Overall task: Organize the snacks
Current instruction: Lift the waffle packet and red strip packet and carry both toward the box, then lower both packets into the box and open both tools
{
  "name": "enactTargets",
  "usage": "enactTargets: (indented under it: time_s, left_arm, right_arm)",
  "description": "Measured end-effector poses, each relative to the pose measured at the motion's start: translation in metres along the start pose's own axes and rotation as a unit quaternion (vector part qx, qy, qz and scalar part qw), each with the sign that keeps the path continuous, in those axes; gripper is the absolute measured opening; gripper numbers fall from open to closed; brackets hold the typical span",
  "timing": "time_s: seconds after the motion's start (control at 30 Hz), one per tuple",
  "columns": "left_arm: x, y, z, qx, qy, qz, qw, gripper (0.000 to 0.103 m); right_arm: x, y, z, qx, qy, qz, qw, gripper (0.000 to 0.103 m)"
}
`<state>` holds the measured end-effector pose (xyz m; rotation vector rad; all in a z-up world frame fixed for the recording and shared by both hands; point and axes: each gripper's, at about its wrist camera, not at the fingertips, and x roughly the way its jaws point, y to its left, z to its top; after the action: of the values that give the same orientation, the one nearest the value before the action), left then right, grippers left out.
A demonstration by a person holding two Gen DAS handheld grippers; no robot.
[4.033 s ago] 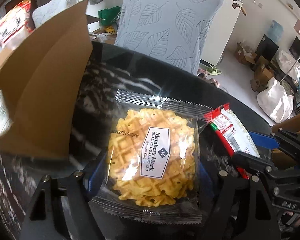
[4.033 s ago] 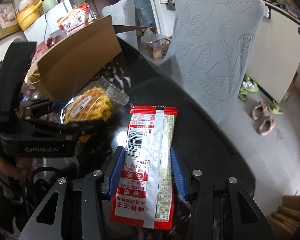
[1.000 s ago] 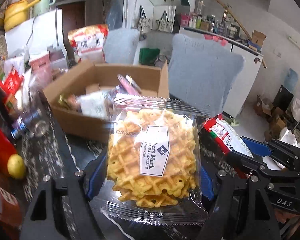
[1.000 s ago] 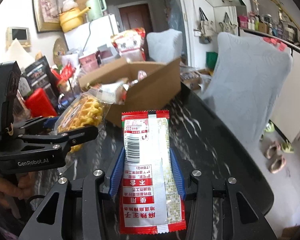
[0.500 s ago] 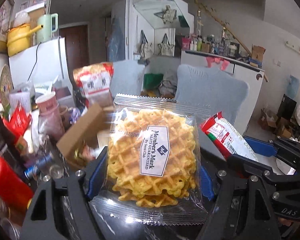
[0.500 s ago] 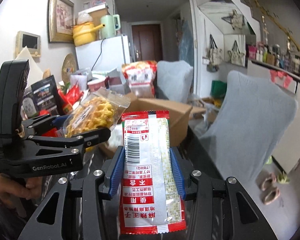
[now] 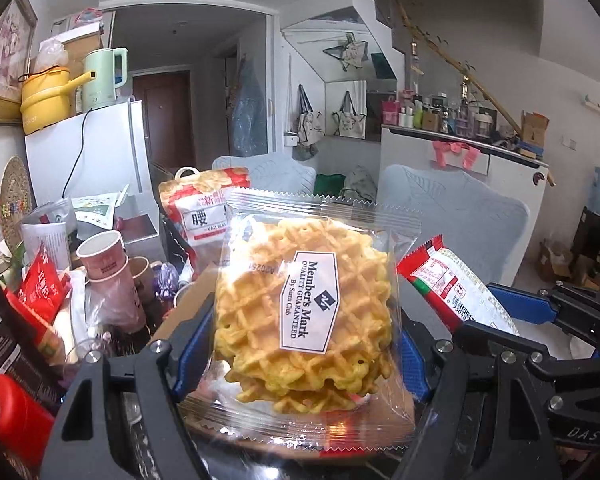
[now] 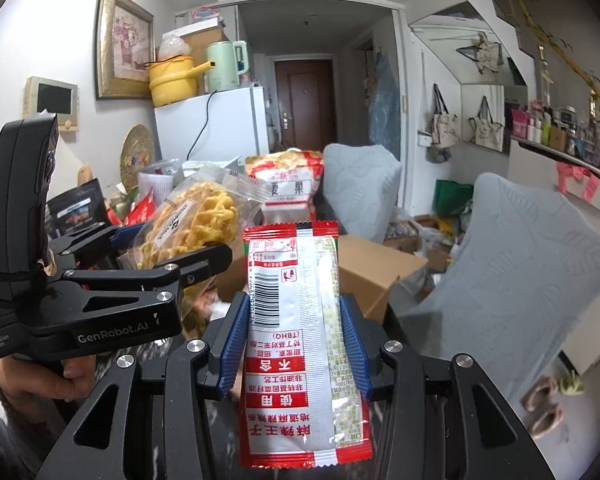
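Both snacks are now up in the air rather than down by the dark table: compared with the views from 4 seconds back, when the waffle pack and the red packet lay low over the tabletop beside the box flap, each camera now looks out across the room at the fridge and doorway, so both hands have risen and levelled off while carrying. The left gripper (image 7: 300, 340) is clamped on the waffle pack (image 7: 304, 312), its blue pads pressing the 2 side edges of the clear wrapper, with the pack standing up between them. The right gripper (image 8: 292, 344) is closed on the red snack packet (image 8: 296, 340), pinched across its narrow width, barcode end pointing away from the camera. Neither grip has altered over the last second; only the height and aim have. The cardboard box (image 8: 364, 276) sits low behind the red packet in the right wrist view, partly hidden, and only a brown edge of it shows under the waffle pack in the left view. That suggests the lift is done and the carry toward the box is under way. The 2 grippers travel close side by side, so releasing 1 snack at a time looks the safer choice.
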<state>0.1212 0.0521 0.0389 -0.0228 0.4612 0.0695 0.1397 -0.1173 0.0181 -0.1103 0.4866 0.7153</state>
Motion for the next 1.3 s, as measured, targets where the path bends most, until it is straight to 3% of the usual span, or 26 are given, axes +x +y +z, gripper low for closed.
enactTargets:
  time_s: [0.33,0.7,1.03,1.3]
  left_arm:
    - [0.040,0.024,0.031,-0.003,-0.022,0.029,0.9993,0.078]
    - [0.082,0.043,0.027,-0.007,0.015,0.060,0.9980,0.078]
    - [0.125,0.047,0.012,0.009,0.067,0.110,0.9916,0.078]
    - [0.162,0.042,-0.008,0.028,0.115,0.120,0.9857,0.078]
  right_arm:
    - [0.047,-0.009,0.039,-0.010,-0.022,0.013,1.000,0.044]
    - [0.105,-0.016,0.058,-0.012,-0.011,0.022,1.000,0.044]
    - [0.149,-0.029,0.054,-0.011,0.045,0.022,0.999,0.045]
    - [0.174,-0.035,0.042,-0.005,0.101,0.023,0.995,0.045]
